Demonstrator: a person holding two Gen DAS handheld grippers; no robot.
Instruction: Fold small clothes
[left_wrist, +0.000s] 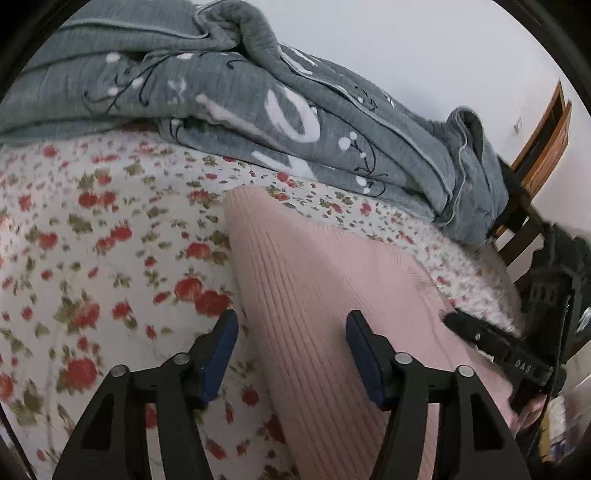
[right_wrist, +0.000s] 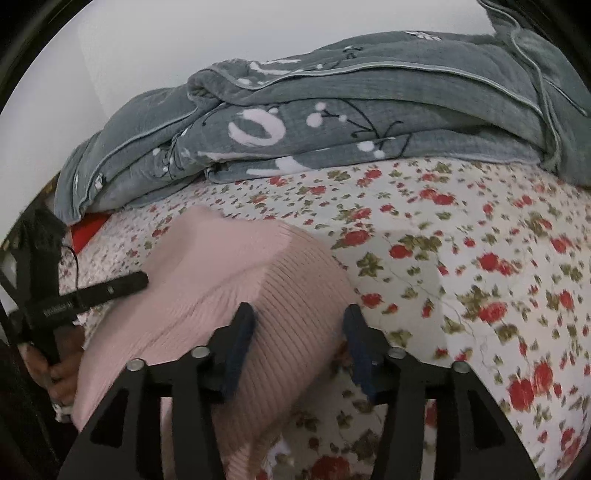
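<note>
A pink ribbed knit garment (left_wrist: 314, 288) lies folded on the flowered bedsheet (left_wrist: 92, 229). My left gripper (left_wrist: 291, 326) hovers over its left edge, open, with the knit under the gap and neither pad pressing on it. In the right wrist view the same garment (right_wrist: 229, 273) lies at lower left, and my right gripper (right_wrist: 299, 319) stands open over its right edge, the pads clear of the cloth. A finger of the right gripper (left_wrist: 476, 334) rests on the garment's right side. A finger of the left gripper (right_wrist: 114, 286) reaches onto its left side.
A crumpled grey quilt (left_wrist: 258, 110) with white and black print is heaped along the far side of the bed (right_wrist: 369, 122). A wooden frame (left_wrist: 546, 125) stands at the far right. Something red (right_wrist: 88, 232) shows at the bed's left edge. A hand (right_wrist: 62, 373) holds the left gripper.
</note>
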